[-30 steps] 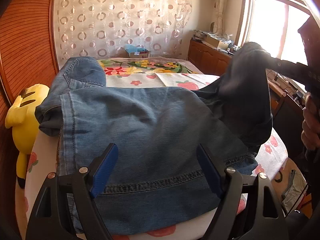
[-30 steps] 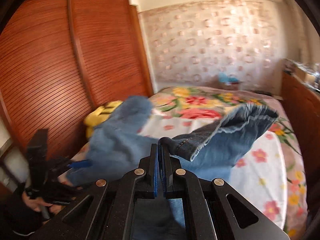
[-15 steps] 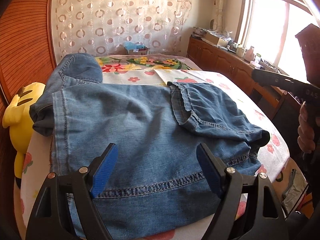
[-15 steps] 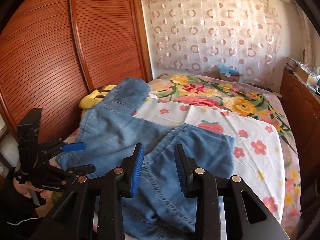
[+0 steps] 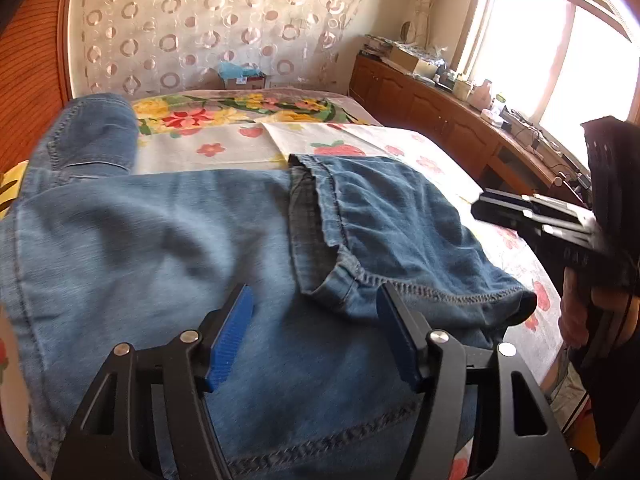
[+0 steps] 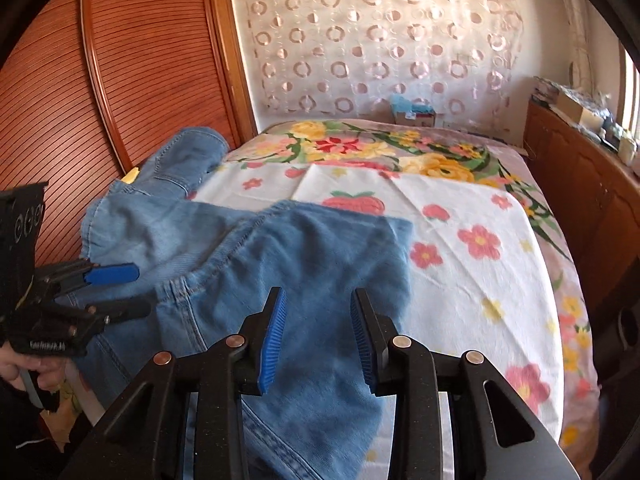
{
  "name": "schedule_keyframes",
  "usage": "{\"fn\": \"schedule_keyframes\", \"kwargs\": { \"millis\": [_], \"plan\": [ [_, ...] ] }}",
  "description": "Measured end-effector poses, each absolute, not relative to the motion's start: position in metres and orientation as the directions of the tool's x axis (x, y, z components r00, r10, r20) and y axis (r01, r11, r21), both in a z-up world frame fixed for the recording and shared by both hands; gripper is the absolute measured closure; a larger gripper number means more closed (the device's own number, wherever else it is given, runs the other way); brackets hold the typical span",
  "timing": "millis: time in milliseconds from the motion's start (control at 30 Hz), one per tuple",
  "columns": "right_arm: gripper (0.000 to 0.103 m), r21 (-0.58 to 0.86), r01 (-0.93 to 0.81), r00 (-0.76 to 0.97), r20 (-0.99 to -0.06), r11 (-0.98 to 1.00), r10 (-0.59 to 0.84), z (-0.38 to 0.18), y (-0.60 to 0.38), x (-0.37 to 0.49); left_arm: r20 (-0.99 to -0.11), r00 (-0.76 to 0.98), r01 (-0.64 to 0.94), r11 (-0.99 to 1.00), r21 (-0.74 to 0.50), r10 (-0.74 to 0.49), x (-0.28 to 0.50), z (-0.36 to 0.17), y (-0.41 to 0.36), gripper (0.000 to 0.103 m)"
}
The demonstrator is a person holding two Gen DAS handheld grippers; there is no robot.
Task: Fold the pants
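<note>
Blue denim pants (image 5: 168, 248) lie spread on the bed, with one part folded over onto the right side (image 5: 396, 216). In the right wrist view the pants (image 6: 312, 256) cover the near left of the bed. My left gripper (image 5: 314, 308) is open and empty, just above the denim near its hem. It also shows from the side in the right wrist view (image 6: 120, 292). My right gripper (image 6: 318, 314) is open and empty over the folded part. It shows in the left wrist view (image 5: 480, 210) at the right, beside the bed edge.
The bed has a floral sheet (image 6: 460, 248). A wooden slatted wardrobe (image 6: 132, 80) stands on the left, with a yellow plush toy (image 6: 130, 177) beside it. A wooden cabinet (image 5: 432, 112) with clutter runs along the window side. A small box (image 5: 244, 78) sits at the bed's far end.
My right gripper let go of the pant leg, which now lies folded over the rest, and drew back open. My left gripper moved closer over the denim.
</note>
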State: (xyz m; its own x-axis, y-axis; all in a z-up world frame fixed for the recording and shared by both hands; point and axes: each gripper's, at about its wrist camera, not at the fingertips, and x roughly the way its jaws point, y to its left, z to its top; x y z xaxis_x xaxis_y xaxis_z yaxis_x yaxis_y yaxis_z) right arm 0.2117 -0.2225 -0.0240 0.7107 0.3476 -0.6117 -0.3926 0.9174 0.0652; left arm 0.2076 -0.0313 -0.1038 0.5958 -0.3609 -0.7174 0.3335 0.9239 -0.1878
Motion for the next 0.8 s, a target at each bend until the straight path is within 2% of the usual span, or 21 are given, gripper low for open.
{"fn": "schedule_keyframes", "kwargs": {
  "millis": [133,167,200,267,300,400,567,800],
  "plan": [
    [0.068,0.080,-0.364,0.710,-0.621,0.928,0.332,-0.021,-0.233,0.207,-0.744,0.566,0.332,0.925,-0.186,-0.354,0.220,-0.109,-0.046,0.044],
    [0.068,0.090,-0.357,0.710,-0.622,0.930,0.332,-0.021,-0.234,0.205,-0.751,0.561,0.335,0.925,-0.179,-0.348,0.222,-0.110,-0.050,0.049],
    [0.068,0.100,-0.349,0.709,-0.622,0.932,0.332,-0.020,-0.236,0.203,-0.758,0.557,0.336,0.927,-0.170,-0.340,0.224,-0.112,-0.053,0.060],
    [0.068,0.110,-0.337,0.711,-0.621,0.935,0.329,-0.018,-0.241,0.203,-0.755,0.570,0.340,0.929,-0.143,-0.325,0.222,-0.111,-0.059,0.070],
    [0.068,0.112,-0.332,0.713,-0.620,0.937,0.326,-0.017,-0.241,0.202,-0.747,0.585,0.350,0.929,-0.119,-0.316,0.220,-0.108,-0.062,0.080],
    [0.068,0.122,-0.318,0.717,-0.618,0.940,0.322,-0.015,-0.245,0.199,-0.728,0.606,0.373,0.923,-0.096,-0.321,0.214,-0.097,-0.067,0.095],
    [0.068,0.142,-0.299,0.726,-0.607,0.944,0.322,-0.018,-0.251,0.187,-0.684,0.646,0.410,0.910,-0.066,-0.340,0.212,-0.056,-0.075,0.096],
    [0.068,0.176,-0.311,0.739,-0.573,0.934,0.354,-0.002,-0.248,0.176,-0.579,0.741,0.426,0.905,0.013,-0.341,0.191,0.029,-0.069,0.096]
  ]
}}
